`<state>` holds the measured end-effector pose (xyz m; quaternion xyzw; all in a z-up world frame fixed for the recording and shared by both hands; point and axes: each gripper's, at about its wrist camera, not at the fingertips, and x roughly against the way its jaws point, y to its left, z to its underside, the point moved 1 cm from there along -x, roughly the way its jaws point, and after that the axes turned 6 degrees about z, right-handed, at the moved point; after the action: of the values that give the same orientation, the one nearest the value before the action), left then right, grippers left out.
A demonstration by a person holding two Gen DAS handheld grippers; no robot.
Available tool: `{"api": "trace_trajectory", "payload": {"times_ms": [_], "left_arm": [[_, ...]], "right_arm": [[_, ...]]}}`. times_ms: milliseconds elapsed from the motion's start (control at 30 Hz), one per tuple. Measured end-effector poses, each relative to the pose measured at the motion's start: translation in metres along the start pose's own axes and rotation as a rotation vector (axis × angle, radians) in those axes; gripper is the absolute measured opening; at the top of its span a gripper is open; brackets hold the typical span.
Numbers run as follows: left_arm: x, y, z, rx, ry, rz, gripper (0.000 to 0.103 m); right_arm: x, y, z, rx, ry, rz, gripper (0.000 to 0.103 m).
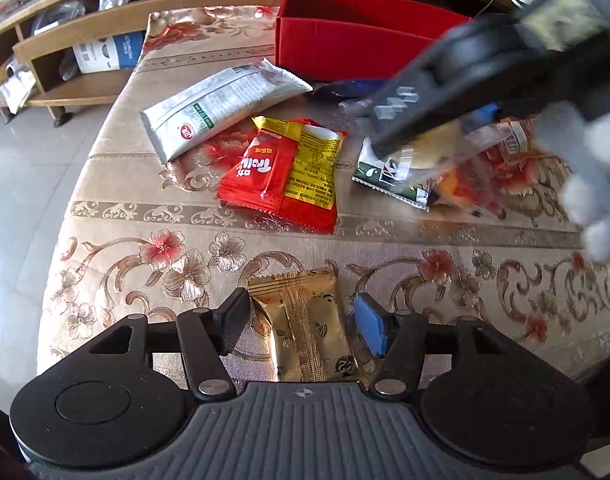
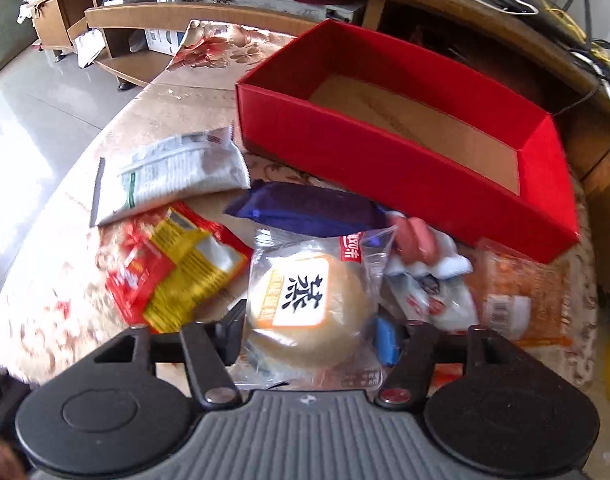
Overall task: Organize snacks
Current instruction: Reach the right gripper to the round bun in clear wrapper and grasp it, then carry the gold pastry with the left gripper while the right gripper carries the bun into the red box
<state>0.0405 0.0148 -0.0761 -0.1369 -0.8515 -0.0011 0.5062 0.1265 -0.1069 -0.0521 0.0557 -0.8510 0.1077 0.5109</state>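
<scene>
Left gripper [image 1: 303, 322]: fingers astride the gold packet [image 1: 311, 328], contact unclear.
Right gripper [image 2: 311, 334]: clamps the bun packet [image 2: 311, 304], lower centre.
Red box [image 2: 385, 160]: upper right.

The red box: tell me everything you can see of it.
The red box is an open, lidless rectangular tray that looks like cardboard, with red walls inside and out and a plain brown floor. No snack shows inside it. It sits upright on the floral tablecloth at the table's far side, behind the snacks. A dark blue packet lies against or just before its near wall; which cannot be told.
</scene>
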Motion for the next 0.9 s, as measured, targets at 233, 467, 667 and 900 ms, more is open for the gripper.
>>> {"api": "trace_trajectory", "payload": {"times_ms": [233, 467, 667, 900], "left_arm": [[0.003, 0.005, 0.000, 0.029, -0.009, 0.000, 0.058], [0.004, 0.007, -0.003, 0.043, -0.022, 0.022, 0.044], [0.001, -0.001, -0.001, 0.001, -0.027, 0.003, 0.047], [-0.004, -0.002, 0.003, -0.027, 0.000, -0.040, 0.090]], "right_arm": [[0.025, -0.022, 0.035, -0.034, -0.018, -0.043, 0.054], [0.062, -0.042, 0.088, -0.088, -0.046, -0.070, 0.054], [0.027, -0.032, 0.120, -0.091, 0.049, -0.057, 0.055], [0.025, -0.033, 0.123, -0.089, 0.001, -0.055, 0.064]]}}
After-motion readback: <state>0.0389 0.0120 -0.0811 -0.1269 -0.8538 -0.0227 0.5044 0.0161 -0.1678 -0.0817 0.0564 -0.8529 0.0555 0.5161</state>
